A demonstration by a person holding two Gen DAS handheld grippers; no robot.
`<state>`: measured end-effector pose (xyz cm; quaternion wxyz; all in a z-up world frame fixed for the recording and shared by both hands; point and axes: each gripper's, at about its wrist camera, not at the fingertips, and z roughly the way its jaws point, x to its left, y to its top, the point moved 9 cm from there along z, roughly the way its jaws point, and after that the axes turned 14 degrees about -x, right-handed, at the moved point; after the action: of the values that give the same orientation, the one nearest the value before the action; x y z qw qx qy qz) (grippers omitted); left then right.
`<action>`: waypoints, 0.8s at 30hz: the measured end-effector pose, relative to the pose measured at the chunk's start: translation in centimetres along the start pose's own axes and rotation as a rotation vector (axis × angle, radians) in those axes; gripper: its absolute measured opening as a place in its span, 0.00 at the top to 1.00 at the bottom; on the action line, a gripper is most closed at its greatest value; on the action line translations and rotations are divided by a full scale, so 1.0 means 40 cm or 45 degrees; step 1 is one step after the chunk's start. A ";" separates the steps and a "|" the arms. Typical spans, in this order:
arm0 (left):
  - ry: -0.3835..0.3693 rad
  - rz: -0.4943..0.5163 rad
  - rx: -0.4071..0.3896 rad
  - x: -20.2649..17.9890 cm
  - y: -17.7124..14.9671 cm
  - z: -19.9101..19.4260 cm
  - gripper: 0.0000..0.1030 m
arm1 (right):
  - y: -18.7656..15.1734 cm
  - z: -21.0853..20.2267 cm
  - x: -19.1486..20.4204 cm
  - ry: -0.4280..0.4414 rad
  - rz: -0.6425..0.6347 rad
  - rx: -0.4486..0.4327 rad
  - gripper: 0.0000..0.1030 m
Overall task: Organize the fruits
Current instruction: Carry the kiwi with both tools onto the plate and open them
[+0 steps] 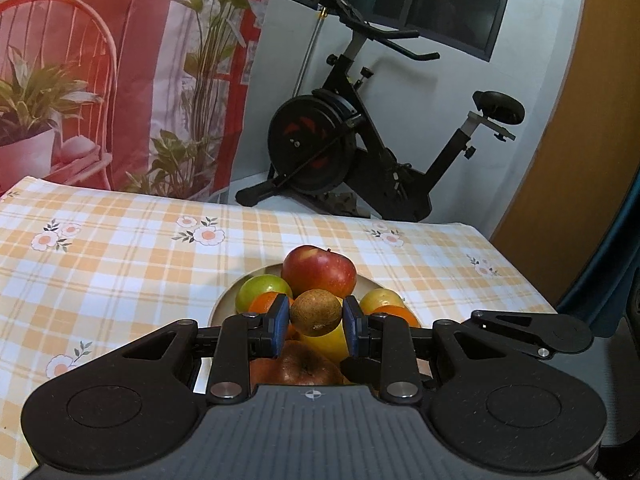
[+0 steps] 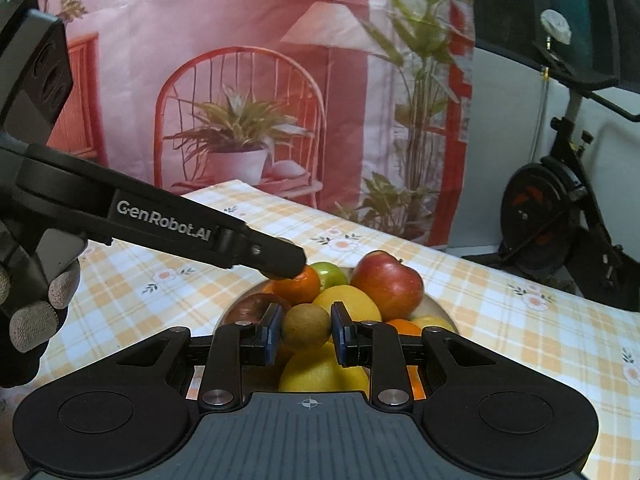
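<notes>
A: What does the left claw (image 1: 316,322) hold?

B: It pinches a brown kiwi (image 1: 316,312) between its two blue pads (image 1: 280,322). The kiwi hangs just above the bowl (image 1: 224,300), over the other fruits.

A: And the right claw (image 2: 306,334)?

B: The same. Its pads press on a second kiwi (image 2: 306,326), also above the fruit pile.

A: Where is the bowl?

B: It stands on the worktop (image 1: 120,248), which has a checked orange and white cloth with small flowers. The bowl is near the front edge, close to both claws.

A: What lies in it?

B: In the left view I see a red apple (image 1: 319,270) at the back, a green fruit (image 1: 260,290) to its left, an orange (image 1: 266,302) partly behind the left pad, and a darker apple (image 1: 300,366) close below the claw. In the right view a lemon (image 2: 348,302) lies beside the red apple, and a bigger yellow fruit (image 2: 316,372) is under the claw.

A: Do the two claws touch?

B: From the right view, the left claw's finger comes in from the left and its tip is over the orange. I cannot tell if it touches it. A gloved hand (image 2: 36,312) shows at the left edge.
</notes>
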<state>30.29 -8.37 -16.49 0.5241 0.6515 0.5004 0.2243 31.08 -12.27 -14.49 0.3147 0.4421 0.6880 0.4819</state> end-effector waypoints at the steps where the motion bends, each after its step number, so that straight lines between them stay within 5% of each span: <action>1: -0.001 -0.003 0.004 0.003 0.000 0.004 0.71 | 0.000 0.004 0.001 -0.002 -0.007 0.001 0.77; 24: 0.013 -0.050 0.054 0.029 -0.004 0.019 0.70 | -0.009 -0.002 -0.023 -0.041 -0.003 0.017 0.75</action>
<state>31.31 -7.70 -17.18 0.5122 0.6513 0.5204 0.2066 31.27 -13.19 -14.78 0.3233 0.4509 0.6866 0.4698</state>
